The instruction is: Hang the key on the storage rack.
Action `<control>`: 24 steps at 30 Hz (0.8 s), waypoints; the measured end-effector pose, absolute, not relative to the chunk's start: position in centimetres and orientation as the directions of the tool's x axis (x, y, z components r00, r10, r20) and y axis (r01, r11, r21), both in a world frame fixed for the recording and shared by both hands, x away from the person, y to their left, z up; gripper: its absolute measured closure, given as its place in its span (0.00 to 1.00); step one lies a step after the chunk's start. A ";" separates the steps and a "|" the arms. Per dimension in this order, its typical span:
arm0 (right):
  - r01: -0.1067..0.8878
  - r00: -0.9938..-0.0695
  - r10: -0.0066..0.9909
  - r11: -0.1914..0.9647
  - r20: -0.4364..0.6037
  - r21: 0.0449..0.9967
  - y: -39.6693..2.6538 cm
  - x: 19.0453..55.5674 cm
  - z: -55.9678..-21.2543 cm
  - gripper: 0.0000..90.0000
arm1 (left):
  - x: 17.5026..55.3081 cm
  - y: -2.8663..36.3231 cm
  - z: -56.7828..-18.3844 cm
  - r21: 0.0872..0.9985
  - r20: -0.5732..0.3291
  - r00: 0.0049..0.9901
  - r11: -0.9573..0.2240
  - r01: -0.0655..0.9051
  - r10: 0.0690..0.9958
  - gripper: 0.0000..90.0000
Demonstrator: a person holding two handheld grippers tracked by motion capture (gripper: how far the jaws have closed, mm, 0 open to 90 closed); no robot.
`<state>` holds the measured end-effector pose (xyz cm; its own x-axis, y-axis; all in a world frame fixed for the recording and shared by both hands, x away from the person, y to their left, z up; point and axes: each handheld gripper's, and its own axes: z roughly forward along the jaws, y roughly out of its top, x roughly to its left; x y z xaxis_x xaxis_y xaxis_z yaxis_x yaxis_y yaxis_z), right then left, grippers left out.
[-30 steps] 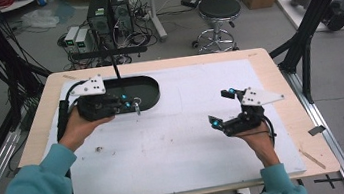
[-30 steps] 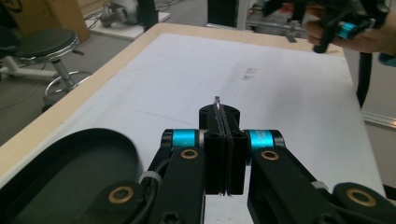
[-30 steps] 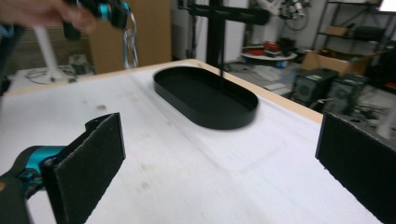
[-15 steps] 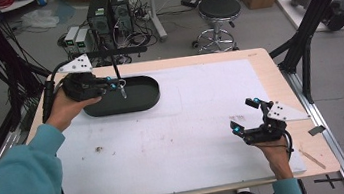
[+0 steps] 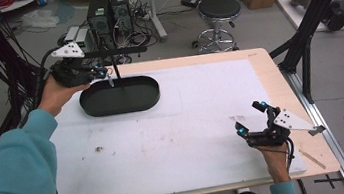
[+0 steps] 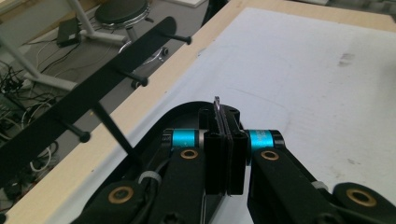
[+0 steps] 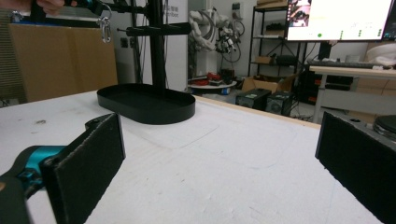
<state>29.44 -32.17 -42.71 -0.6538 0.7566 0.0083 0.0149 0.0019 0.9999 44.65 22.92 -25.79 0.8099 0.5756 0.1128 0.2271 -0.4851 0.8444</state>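
Left gripper view, tongs (image 6: pixel 224 154) pinching carabiner (image 6: pixel 216 103)

Black oval tray (image 5: pixel 119 98), black hook rack (image 6: pixel 84 100); white counter (image 5: pixel 175 137), tan edge; teal sleeve (image 5: pixel 15 183); silvery carabiner (image 7: pixel 105 28).

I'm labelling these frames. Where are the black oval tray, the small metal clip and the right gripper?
black oval tray (image 5: pixel 122 106): high view, near outer wall.
small metal clip (image 7: pixel 105 28): right gripper view, its hanging loop.
right gripper (image 5: pixel 250 118): high view, between its fingertips.
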 end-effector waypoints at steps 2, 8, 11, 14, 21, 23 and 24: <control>0.016 -0.656 0.755 0.010 0.003 1.000 -32.0 29.5 -42.8 0.01 | 45.2 23.2 -25.6 0.840 0.117 0.803 -0.489 0.234 0.585 0.98; 0.016 -0.651 0.759 0.023 -0.007 1.000 -31.7 29.4 -43.6 0.01 | 46.7 23.9 -25.6 0.828 0.115 0.778 -0.492 0.268 0.618 0.98; 0.020 -0.650 0.760 0.016 0.001 1.000 -31.7 29.3 -44.0 0.01 | 47.5 24.1 -25.8 0.816 0.114 0.763 -0.498 0.293 0.636 0.98; 0.023 -0.647 0.763 0.015 0.003 1.000 -31.8 29.1 -44.3 0.01 | 48.1 24.1 -26.0 0.809 0.114 0.756 -0.502 0.305 0.644 0.98; 0.026 -0.643 0.766 0.015 0.005 1.000 -31.9 29.1 -44.7 0.01 | 48.9 24.0 -25.9 0.801 0.120 0.743 -0.506 0.319 0.658 0.98; 0.026 -0.642 0.767 0.016 0.004 1.000 -32.0 29.1 -44.8 0.01 | 49.0 24.1 -26.1 0.796 0.118 0.734 -0.506 0.332 0.669 0.98; 0.027 -0.640 0.768 0.015 0.006 1.000 -32.0 29.0 -44.8 0.01 | 49.0 24.2 -26.2 0.796 0.116 0.731 -0.503 0.337 0.673 0.98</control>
